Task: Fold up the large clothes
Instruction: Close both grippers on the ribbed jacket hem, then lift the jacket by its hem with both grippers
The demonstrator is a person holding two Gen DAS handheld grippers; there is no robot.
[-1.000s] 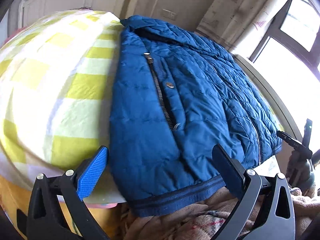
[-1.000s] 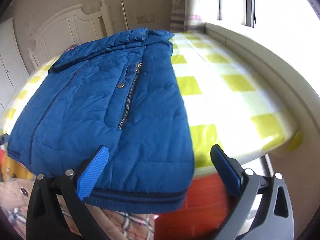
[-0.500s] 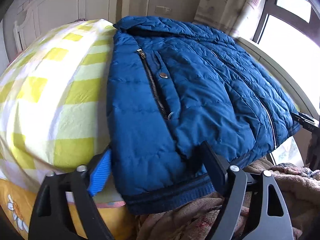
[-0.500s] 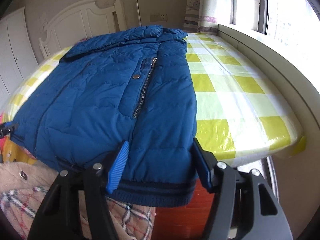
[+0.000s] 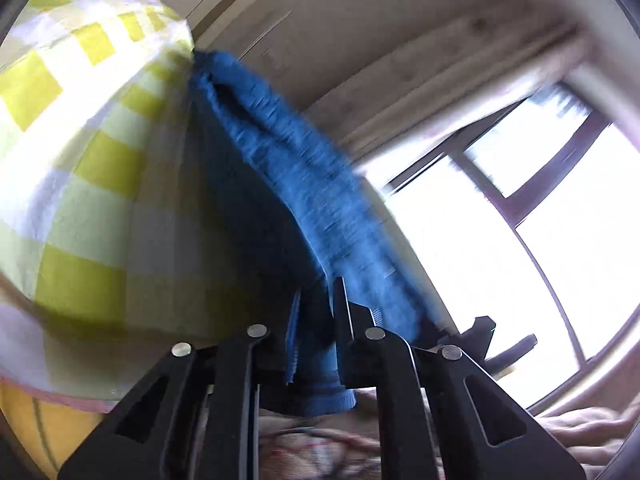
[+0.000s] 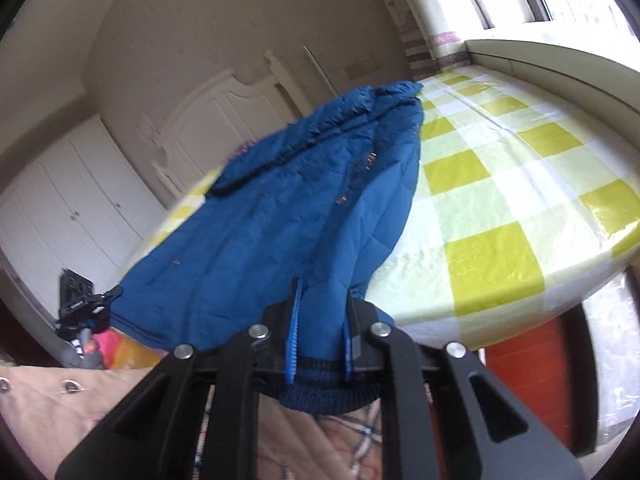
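Both grippers, left (image 5: 316,332) and right (image 6: 320,336), jaws just clenched on the hem of the jacket (image 6: 304,216) lying on the bed (image 6: 492,208); a shallow bite risks slippage during lifting.

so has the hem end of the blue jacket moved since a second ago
Yes. The blue jacket hem, flat on the checked bedsheet before, is now lifted off it toward the headboard end, bunched in the left gripper and right gripper, whose jaws have just been closing on it.
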